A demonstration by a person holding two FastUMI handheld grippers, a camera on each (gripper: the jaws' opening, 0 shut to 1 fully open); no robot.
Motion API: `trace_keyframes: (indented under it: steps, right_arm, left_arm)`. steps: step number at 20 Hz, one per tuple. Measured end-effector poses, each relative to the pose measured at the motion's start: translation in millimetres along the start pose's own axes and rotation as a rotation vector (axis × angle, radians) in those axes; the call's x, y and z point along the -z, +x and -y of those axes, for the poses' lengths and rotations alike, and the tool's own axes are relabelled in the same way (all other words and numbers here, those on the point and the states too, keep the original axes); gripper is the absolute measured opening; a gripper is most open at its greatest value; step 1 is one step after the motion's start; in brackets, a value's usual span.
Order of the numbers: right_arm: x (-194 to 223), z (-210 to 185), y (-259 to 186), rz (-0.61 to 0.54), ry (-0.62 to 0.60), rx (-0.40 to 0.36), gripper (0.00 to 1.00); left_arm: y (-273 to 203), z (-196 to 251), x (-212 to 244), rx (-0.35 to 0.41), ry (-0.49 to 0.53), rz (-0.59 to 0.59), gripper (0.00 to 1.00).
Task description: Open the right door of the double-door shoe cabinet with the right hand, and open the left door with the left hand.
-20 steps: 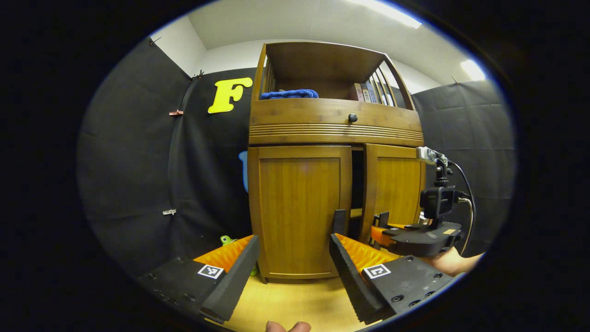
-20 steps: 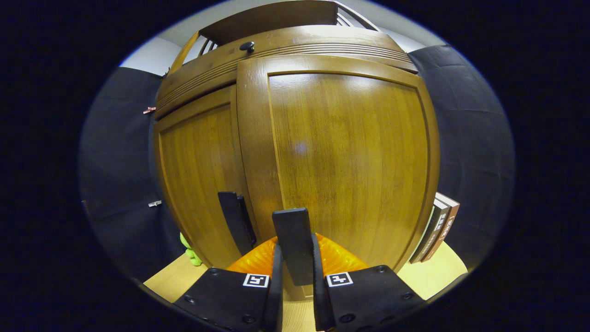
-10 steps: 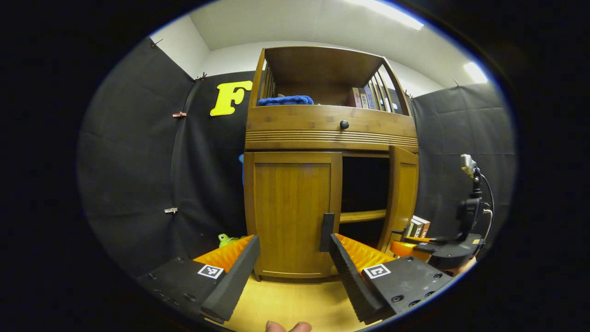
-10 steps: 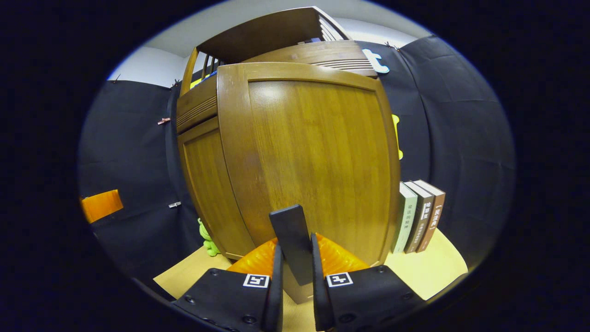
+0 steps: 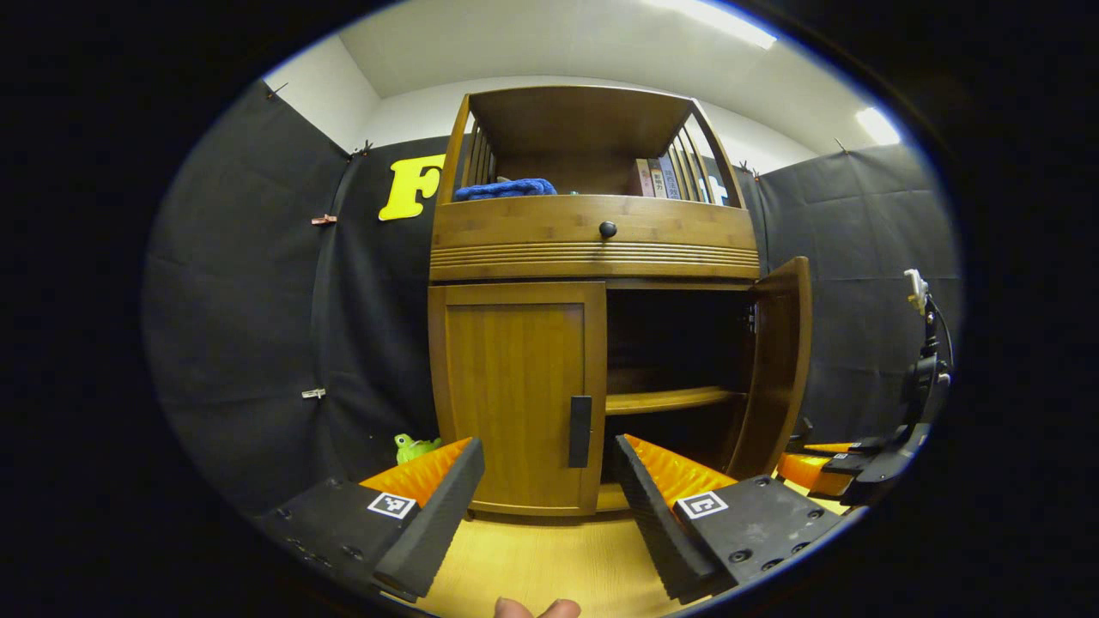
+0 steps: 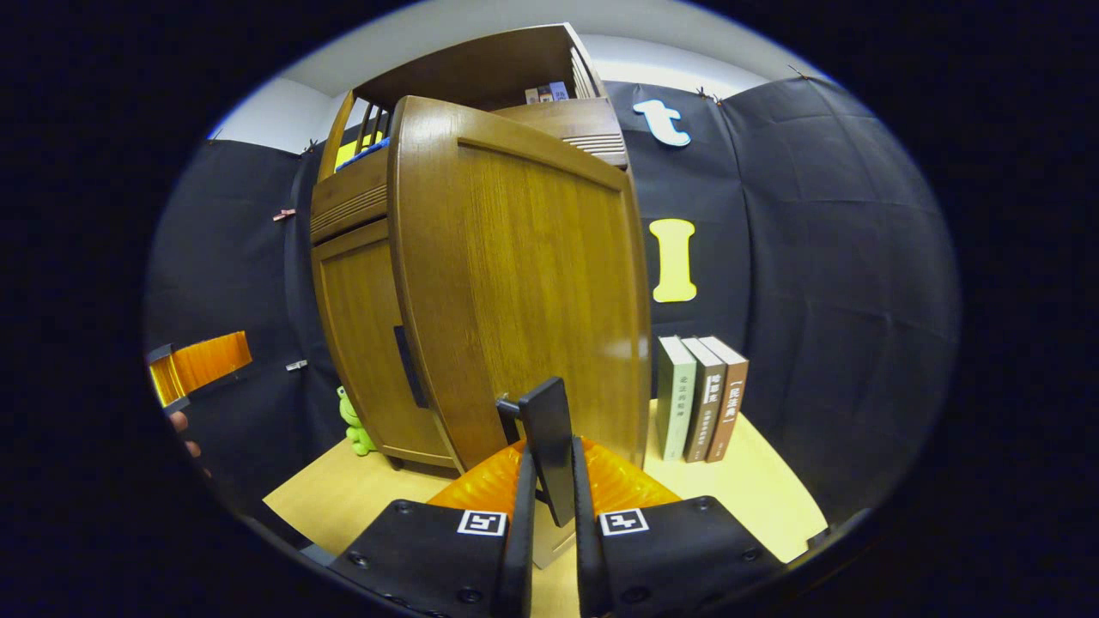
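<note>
**Right door swung open, left door closed**

Right gripper [image 6: 549, 515] pinched on the flat dark handle [image 6: 549, 446] of the brown wooden right door [image 6: 524, 292], both fingers pressed against the handle's sides. Door swung well out from the tall wooden double-door shoe cabinet [image 5: 592, 232], standing edge-on in the left gripper view [image 5: 777, 360] and baring a dark interior with one wooden shelf [image 5: 674, 399].

Left gripper [image 5: 545, 481] spread wide, gripping nothing, held off in front of the cabinet above the pale wooden tabletop [image 5: 549, 566]. Brown wooden left door [image 5: 515, 395] shut flush, its dark upright handle [image 5: 580, 431] near the inner edge, seen between the spread fingers but apart from them.

Above the doors, a drawer front with a small dark round knob [image 5: 608, 229]; on the open top shelf, a folded blue cloth [image 5: 506, 189] and upright books [image 5: 654, 178]. Beside the cabinet's left foot, a small green toy [image 5: 412, 446]. To the right of the cabinet, three upright books [image 6: 702, 396] on the table.
</note>
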State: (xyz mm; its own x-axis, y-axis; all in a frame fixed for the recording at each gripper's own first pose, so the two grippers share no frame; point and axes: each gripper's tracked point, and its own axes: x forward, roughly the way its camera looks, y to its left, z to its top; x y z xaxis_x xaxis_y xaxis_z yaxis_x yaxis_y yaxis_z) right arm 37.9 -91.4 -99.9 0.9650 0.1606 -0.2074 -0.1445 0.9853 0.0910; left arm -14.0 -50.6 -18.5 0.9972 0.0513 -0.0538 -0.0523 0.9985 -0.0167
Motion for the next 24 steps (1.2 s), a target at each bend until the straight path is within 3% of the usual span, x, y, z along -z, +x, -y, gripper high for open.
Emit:
trace_keyframes:
  steps: [11,13,14,15,16,24]
  right_arm:
    - [-12.7,62.9,-21.7,0.010,0.007,0.016,0.24]
    - [-13.8,77.2,-22.4,0.011,-0.005,0.024,0.17]
    - [-14.8,84.4,-24.2,0.015,-0.009,0.028,0.20]
    - [-16.3,89.9,-25.8,0.016,-0.004,0.028,0.12]
    - [-16.2,95.1,-26.3,0.018,0.001,0.031,0.20]
    - [-23.0,145.7,-31.8,0.040,0.001,0.142,0.17]
  left_arm:
    - [2.3,36.6,-4.7,0.015,0.020,0.004,0.92]
    - [7.5,41.0,-5.2,0.017,0.023,0.001,0.92]
    - [9.1,43.9,-4.8,0.017,0.027,-0.001,0.92]
    - [11.0,45.9,-4.0,0.017,0.033,-0.002,0.92]
    - [13.7,48.8,-4.7,0.019,0.039,-0.003,0.92]
    - [31.0,65.5,0.5,0.041,0.052,-0.007,0.94]
